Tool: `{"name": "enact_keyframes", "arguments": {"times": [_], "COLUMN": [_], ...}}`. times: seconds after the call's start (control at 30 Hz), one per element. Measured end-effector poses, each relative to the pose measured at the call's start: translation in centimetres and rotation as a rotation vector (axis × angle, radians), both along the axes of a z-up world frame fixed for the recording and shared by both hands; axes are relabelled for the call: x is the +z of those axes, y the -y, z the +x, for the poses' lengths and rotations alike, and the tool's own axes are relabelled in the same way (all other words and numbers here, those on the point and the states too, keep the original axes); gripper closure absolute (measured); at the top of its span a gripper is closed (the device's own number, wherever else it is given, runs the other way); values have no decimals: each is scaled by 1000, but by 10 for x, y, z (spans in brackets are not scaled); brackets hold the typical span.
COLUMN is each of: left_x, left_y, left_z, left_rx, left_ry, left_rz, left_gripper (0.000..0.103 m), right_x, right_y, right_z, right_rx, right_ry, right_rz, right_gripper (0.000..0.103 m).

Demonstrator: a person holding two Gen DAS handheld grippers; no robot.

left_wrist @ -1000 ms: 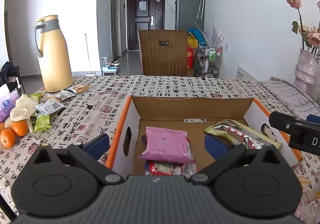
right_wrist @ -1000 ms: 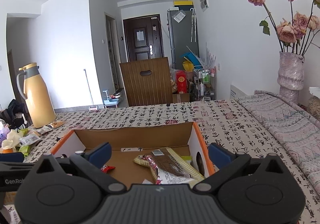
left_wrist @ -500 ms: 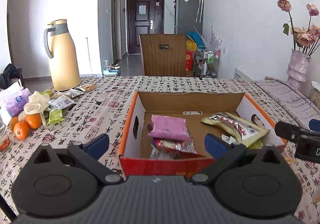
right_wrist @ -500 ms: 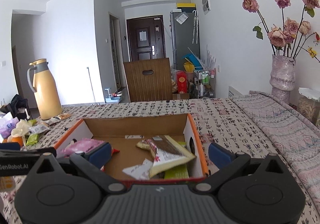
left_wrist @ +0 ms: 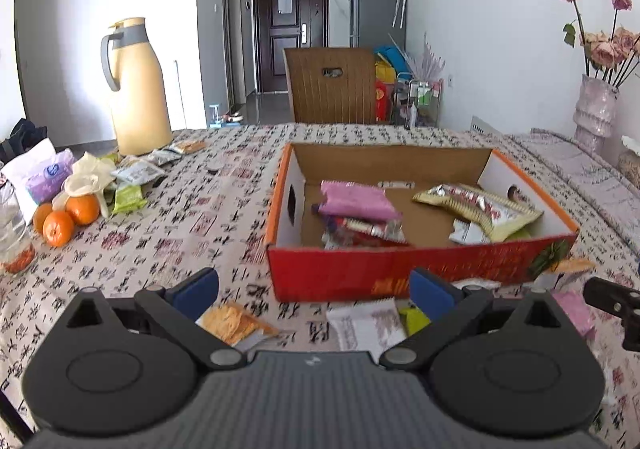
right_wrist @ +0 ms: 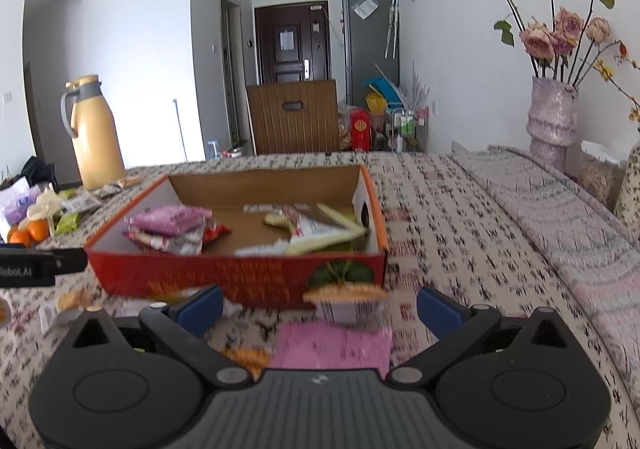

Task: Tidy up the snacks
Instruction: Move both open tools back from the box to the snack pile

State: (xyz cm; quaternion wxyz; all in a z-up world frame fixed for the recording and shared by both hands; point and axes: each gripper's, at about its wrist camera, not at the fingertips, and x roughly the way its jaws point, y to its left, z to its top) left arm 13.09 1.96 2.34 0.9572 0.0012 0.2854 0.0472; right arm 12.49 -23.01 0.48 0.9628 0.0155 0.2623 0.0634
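Near the box [left_wrist: 420, 273], on the tablecloth: loose packets, namely orange packet [left_wrist: 230, 323], white packet [left_wrist: 368, 325], pink packet [right_wrist: 332, 345]. I am holding left gripper [left_wrist: 314, 289] and right gripper [right_wrist: 320, 303] spread, empty; judging next: closing on one packet, lifting it boxward.

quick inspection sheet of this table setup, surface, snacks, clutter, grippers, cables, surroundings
surface: table under a calligraphy-print cloth.
job's things: open red cardboard box holding a pink packet, a silver-and-gold packet and others; loose packets in front of it, among them an orange packet, a white packet and a pink pouch.
clutter: yellow thermos jug, oranges, tissue pack, more small packets beside the jug.
grippers: left hand-held gripper open, empty; right hand-held gripper open, empty.
cables: nothing seen.
surroundings: wooden chair, vase of dried roses, dark door.
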Motion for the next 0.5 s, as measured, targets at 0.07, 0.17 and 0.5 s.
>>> {"name": "enact_keyframes", "arguments": {"times": [0.07,0.17,0.5], "left_x": [-6,-15,-32], "left_y": [-3,-8,-22], "left_z": [-5,-12,-23], "left_rx": [-3,0,28], "left_ry": [-12,-36,-87], "left_rz": [1,0,-30], "left_gripper": [0,0,0], "right_x": [-6,-16,-52], "right_y": [2,5,15], "right_z": [-5,-10,-17], "right_rx": [-1,-5,-39], "right_ry": [-21,-58,-177], "right_rz": [-5,-15,-10], "right_gripper": [0,0,0]}}
